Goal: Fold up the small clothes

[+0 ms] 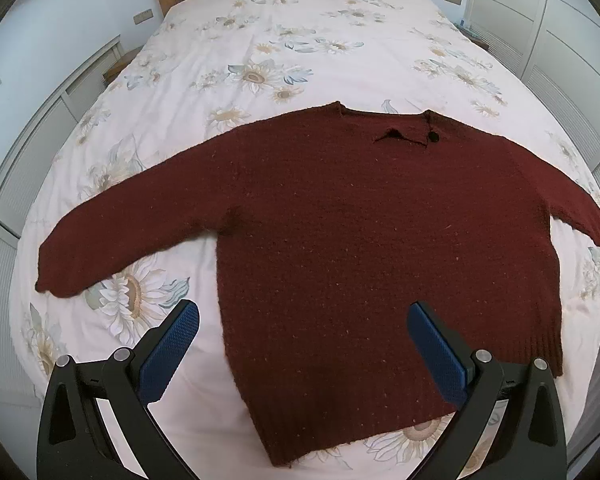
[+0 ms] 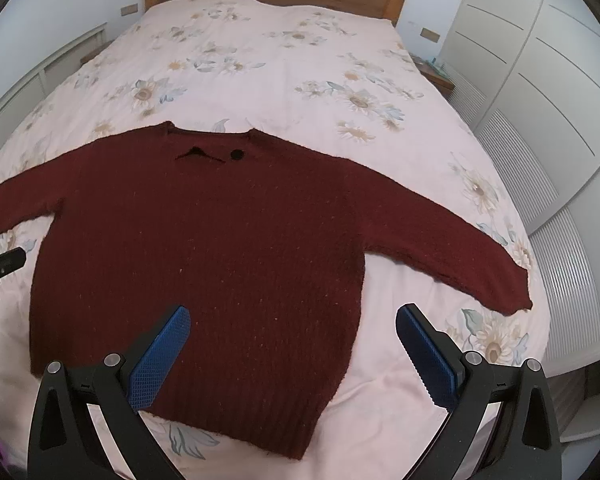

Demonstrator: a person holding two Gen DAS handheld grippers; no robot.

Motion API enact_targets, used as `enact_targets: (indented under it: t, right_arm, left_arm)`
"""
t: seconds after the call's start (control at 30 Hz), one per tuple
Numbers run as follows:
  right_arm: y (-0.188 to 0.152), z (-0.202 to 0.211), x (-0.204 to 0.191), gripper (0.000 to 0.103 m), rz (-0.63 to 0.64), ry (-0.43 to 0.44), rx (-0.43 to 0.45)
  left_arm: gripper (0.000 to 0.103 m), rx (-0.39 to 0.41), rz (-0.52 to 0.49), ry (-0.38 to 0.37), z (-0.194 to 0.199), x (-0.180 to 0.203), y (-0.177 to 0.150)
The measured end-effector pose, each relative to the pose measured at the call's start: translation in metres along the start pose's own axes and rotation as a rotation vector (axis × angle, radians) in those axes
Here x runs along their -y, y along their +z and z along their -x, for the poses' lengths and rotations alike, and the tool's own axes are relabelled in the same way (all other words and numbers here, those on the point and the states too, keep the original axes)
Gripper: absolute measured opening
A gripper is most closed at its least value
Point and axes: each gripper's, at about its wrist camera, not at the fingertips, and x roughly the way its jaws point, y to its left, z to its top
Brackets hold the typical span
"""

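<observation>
Sweater (image 1: 340, 240) spread flat, sleeves out, bedspread (image 1: 300, 40) apparently bare beyond

Two matching tools here: the left gripper (image 1: 303, 322) has black, curved plastic arms ending in blue fingers (image 1: 171, 354) with a fine cross-hatched texture. Round silver bolts cap each pivot. The right gripper (image 2: 293, 326) looks the same, one blue pad (image 2: 428, 360) showing a toothed edge.
</observation>
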Motion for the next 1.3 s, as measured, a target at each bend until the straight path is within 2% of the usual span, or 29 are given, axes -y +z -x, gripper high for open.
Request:
enact_targets:
  t: [1.03, 1.3]
  right_arm:
    - [0.001, 0.001, -0.006, 0.103, 0.020, 0.005, 0.002]
    - [0.004, -0.009, 0.005, 0.103, -0.003, 0.006, -0.004]
  left_arm:
    - [0.102, -0.012, -0.007, 0.023, -0.004, -0.004, -0.003]
    - [0.102, -0.023, -0.010, 0.030, -0.009, -0.004, 0.001]
